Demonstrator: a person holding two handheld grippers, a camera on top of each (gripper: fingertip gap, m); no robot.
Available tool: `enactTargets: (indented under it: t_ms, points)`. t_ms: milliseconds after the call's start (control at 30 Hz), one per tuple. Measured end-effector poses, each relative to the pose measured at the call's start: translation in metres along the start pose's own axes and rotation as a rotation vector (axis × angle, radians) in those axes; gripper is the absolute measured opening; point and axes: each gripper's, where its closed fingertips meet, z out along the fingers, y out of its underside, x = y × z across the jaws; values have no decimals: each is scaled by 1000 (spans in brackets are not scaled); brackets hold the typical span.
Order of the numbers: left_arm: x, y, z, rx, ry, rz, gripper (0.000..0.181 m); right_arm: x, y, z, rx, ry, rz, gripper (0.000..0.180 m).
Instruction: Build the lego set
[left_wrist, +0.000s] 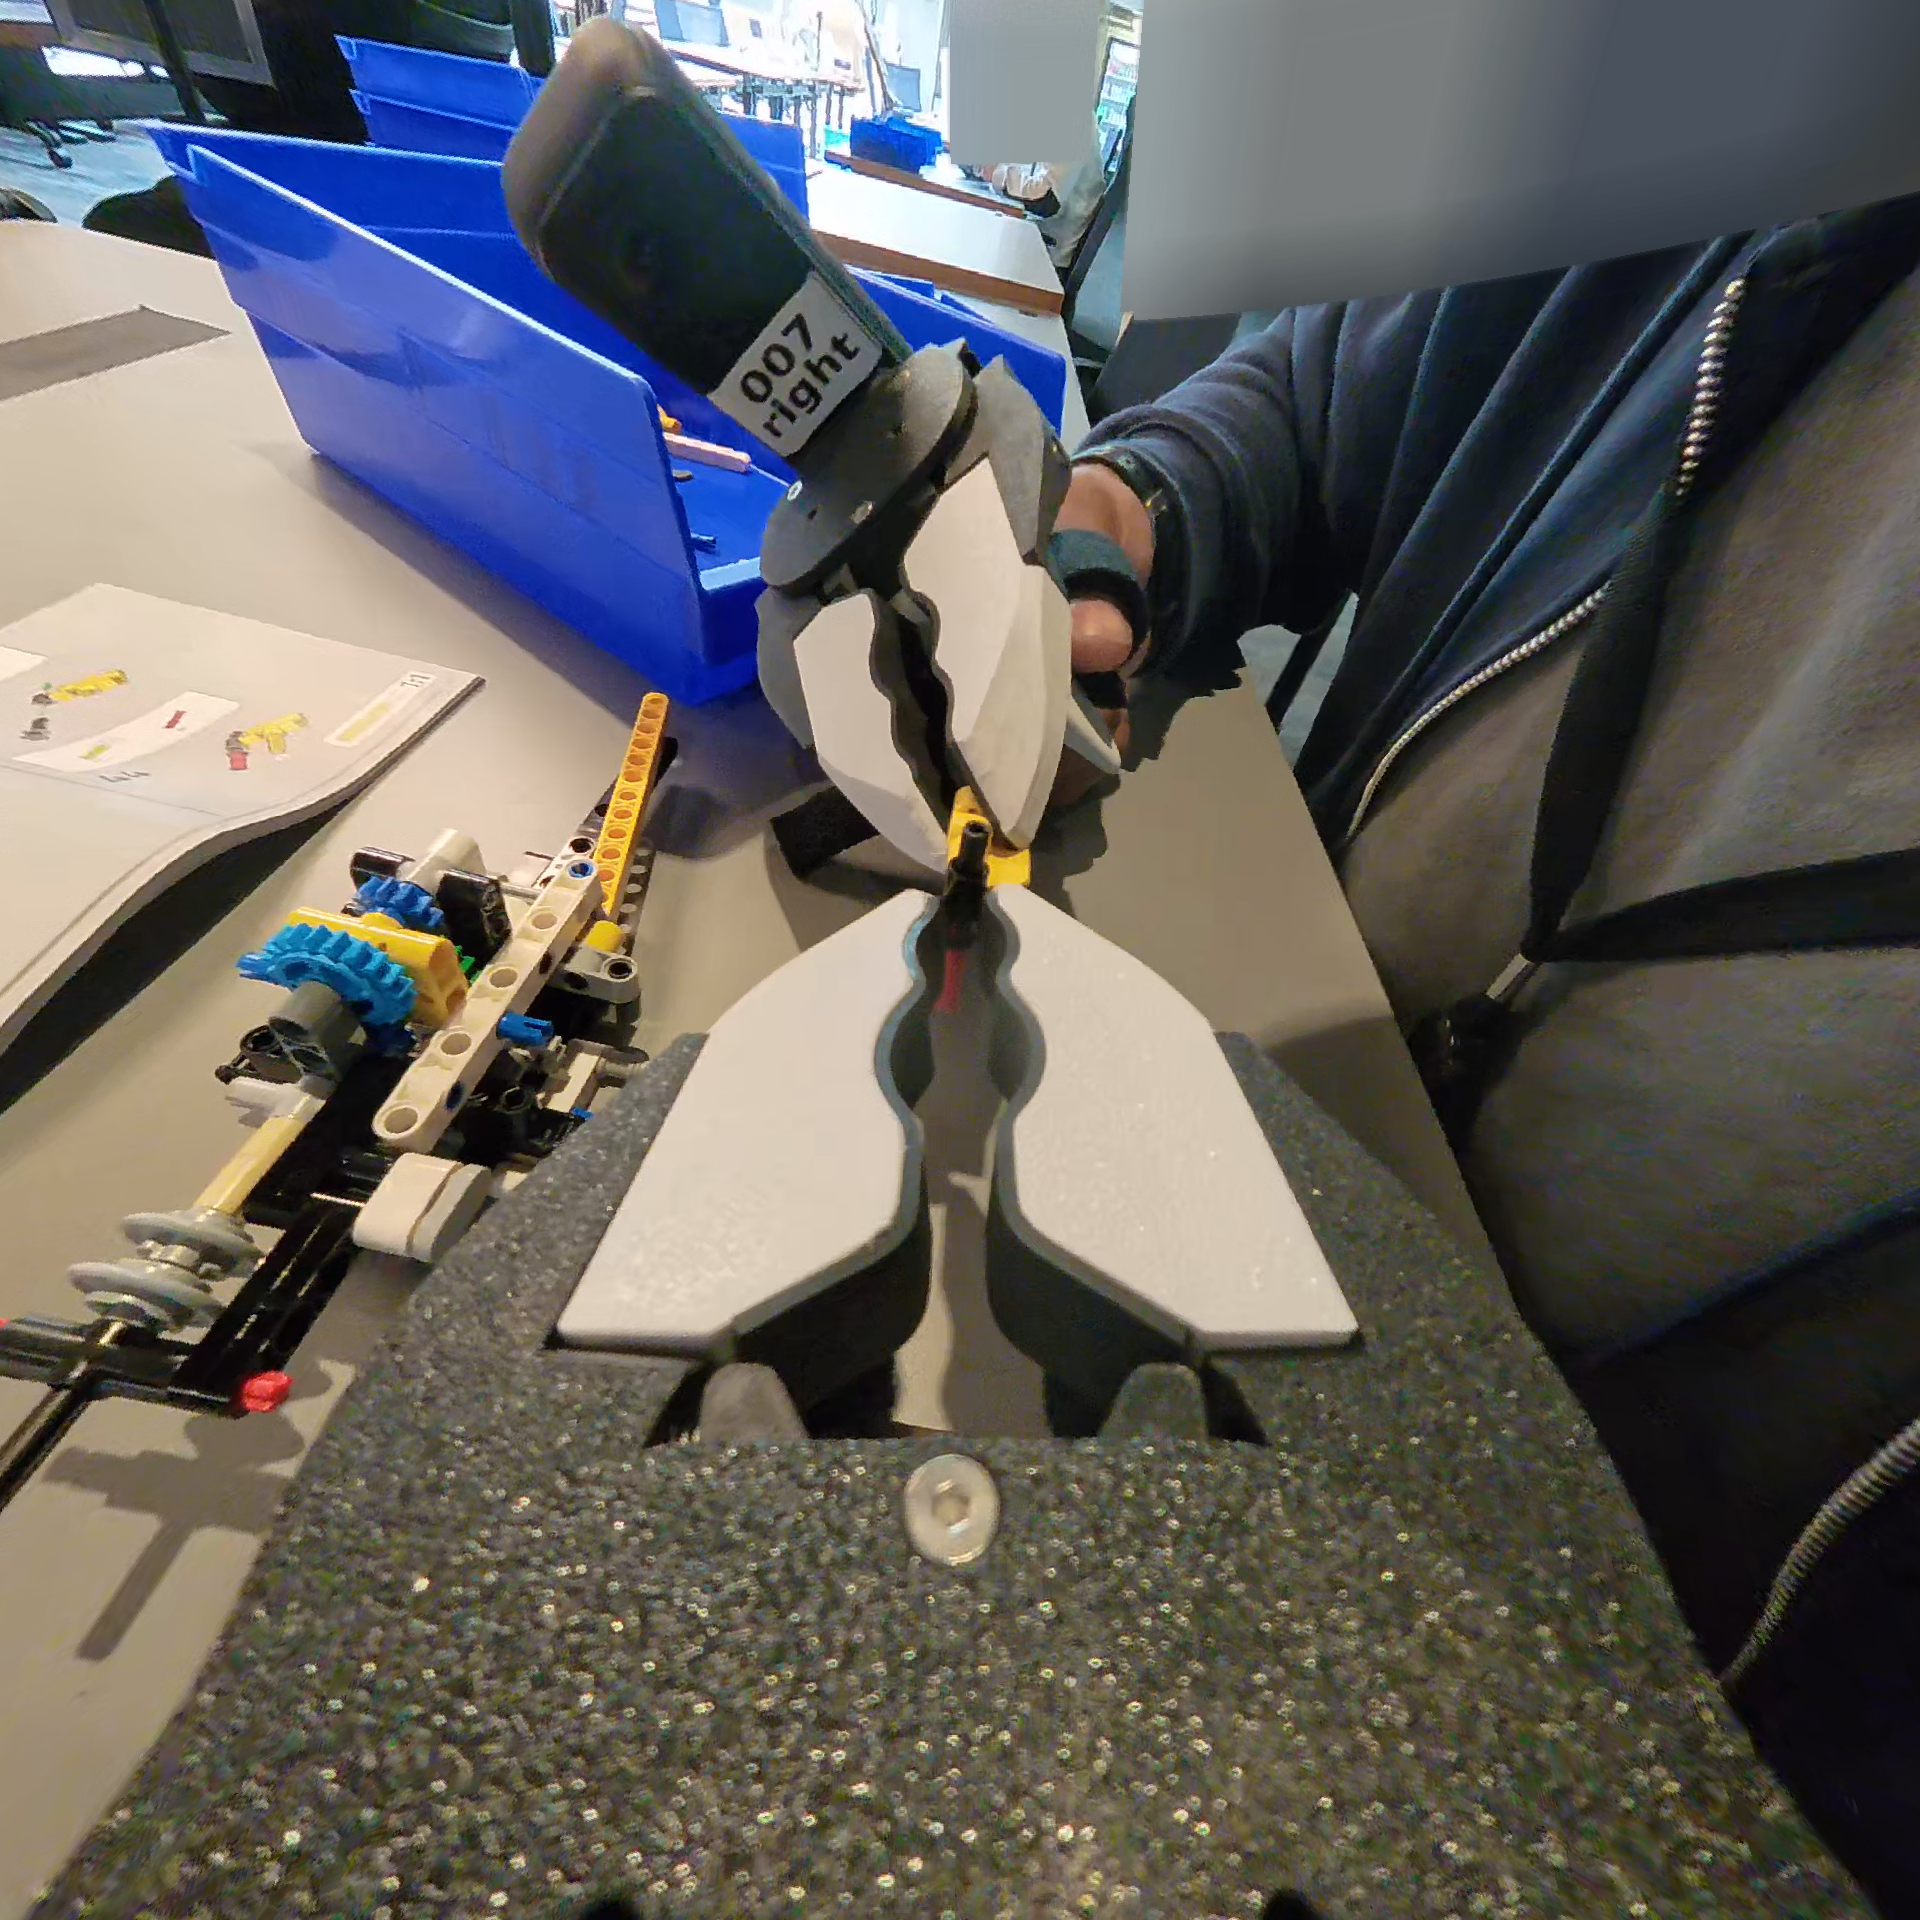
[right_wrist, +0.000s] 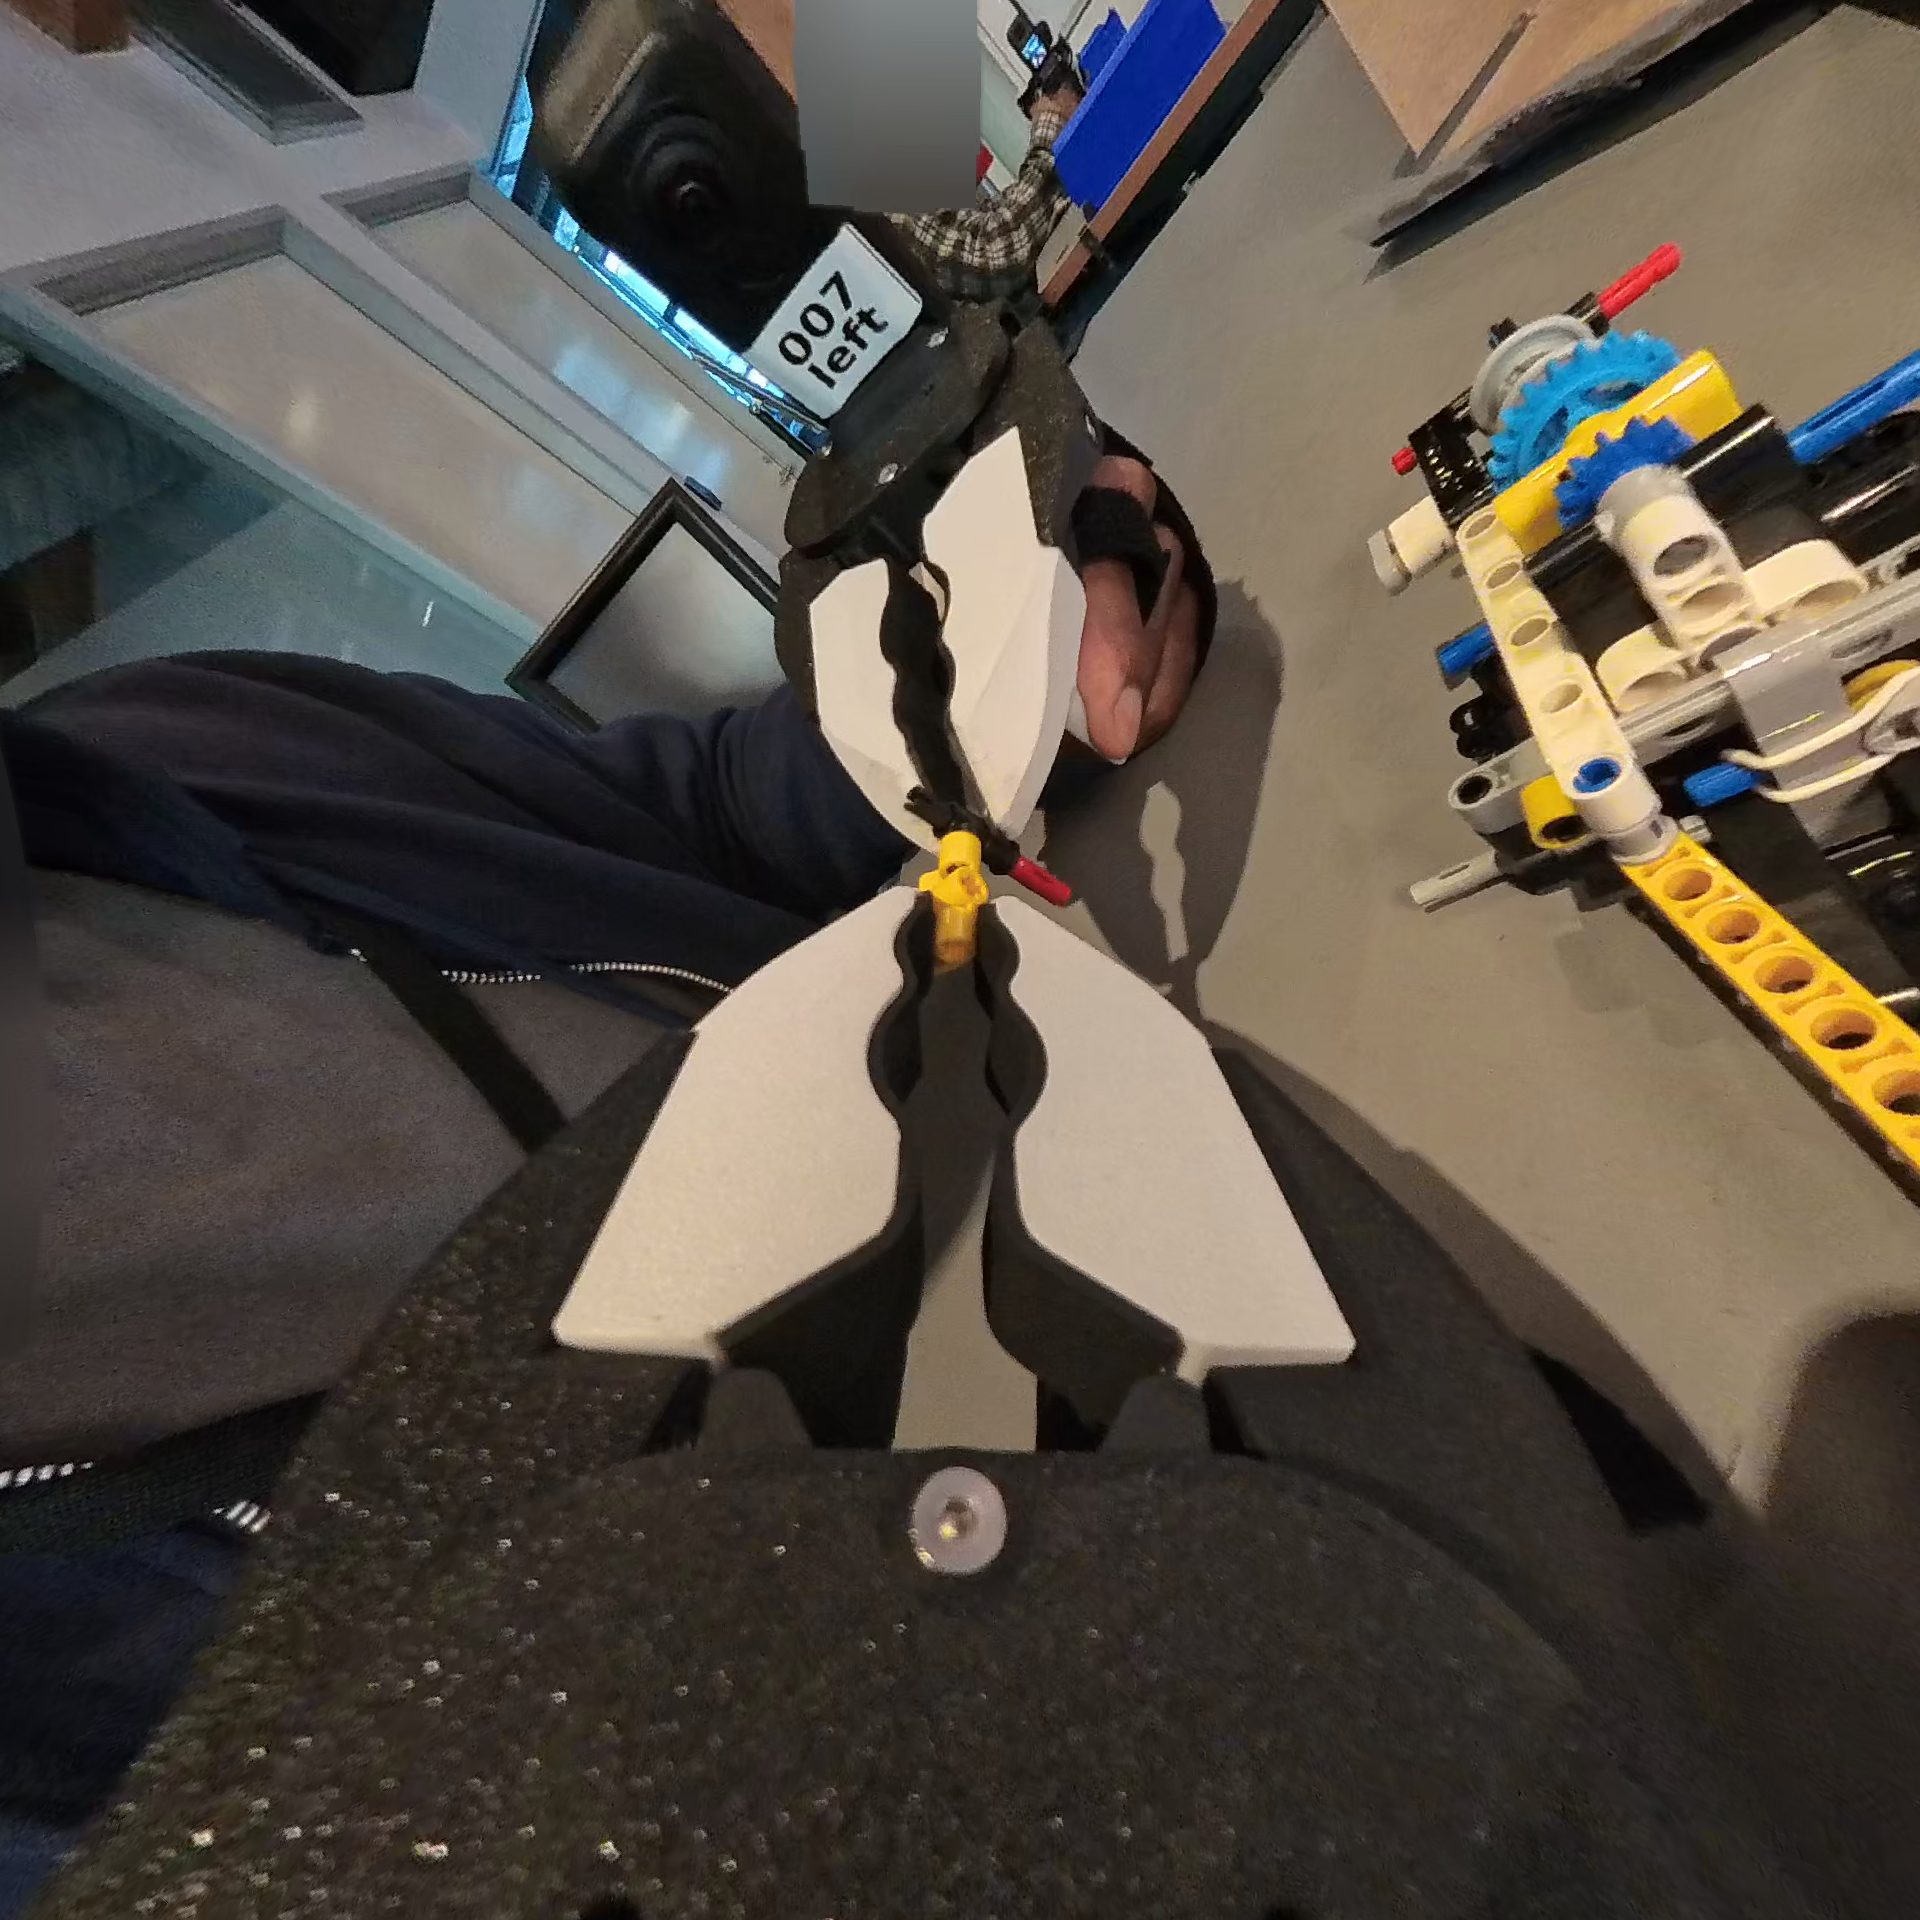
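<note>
A blue bin is seen at ten o'clock on the grey table in the left wrist view; a pale stick-like piece and a few small dark bits lie on its floor, and most of its inside is hidden behind its near wall and the right gripper. More blue bins are stacked behind it, their contents out of sight.

The left gripper is pressed shut on a thin black pin with a red end, which is held at its fingertips. The right gripper is pinched on a small yellow connector. The two parts meet tip to tip above the table edge, just in front of the person's dark jacket; whether the pin is seated in the connector cannot be told.

The partly built lego model, with blue gears, white beams and a long yellow beam, rests on the table at nine o'clock, well apart from the grippers. Its lower end is cut off by the picture edge. An open instruction booklet lies beyond it, partly cropped at the left.
</note>
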Motion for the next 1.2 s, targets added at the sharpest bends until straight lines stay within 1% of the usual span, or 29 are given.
enactTargets:
  t_ms: [100,267,433,600,733,833,1200]
  points:
    - [1,0,0,0,8,3,7,-1,1,0,-5,-11,8,8]
    - [-3,-1,1,3,-27,5,7,3,-2,-1,3,-22,58,8]
    - [-3,0,3,-4,-34,38,12,1,-2,-1,-9,-46,56,8]
    - [0,3,7,-33,-30,159,12,-4,0,-1,-21,-85,55,8]
    - [1,4,11,-47,-48,260,7,-5,1,0,-35,-90,58,8]
    - [0,4,11,-47,-48,253,7,-4,1,0,-28,-84,58,8]
    - [-2,-8,0,54,-21,140,7,-7,-10,-2,71,-66,25,8]
